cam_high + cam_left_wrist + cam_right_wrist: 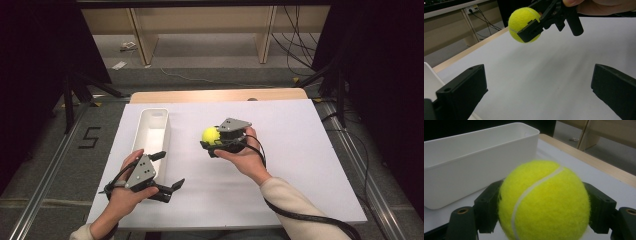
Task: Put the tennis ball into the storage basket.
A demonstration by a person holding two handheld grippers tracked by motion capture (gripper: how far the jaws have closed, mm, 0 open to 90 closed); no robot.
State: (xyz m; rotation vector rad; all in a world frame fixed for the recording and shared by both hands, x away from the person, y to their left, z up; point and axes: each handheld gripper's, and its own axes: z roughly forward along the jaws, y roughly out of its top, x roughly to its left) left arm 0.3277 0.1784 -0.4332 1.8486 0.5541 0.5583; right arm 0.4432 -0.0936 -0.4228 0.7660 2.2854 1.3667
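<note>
Left gripper (168, 171): one, jaws wide, empty.
Right gripper (210, 140): one, clamping the tennis ball (210, 135) (single).
Bin (151, 131): one, white, on the desk (300, 165).

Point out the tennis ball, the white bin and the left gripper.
tennis ball (544, 200): right gripper view, on its yellow felt beside the seam.
white bin (165, 111): high view, on its far rim.
left gripper (169, 171): high view, midway between its open fingertips.
</note>
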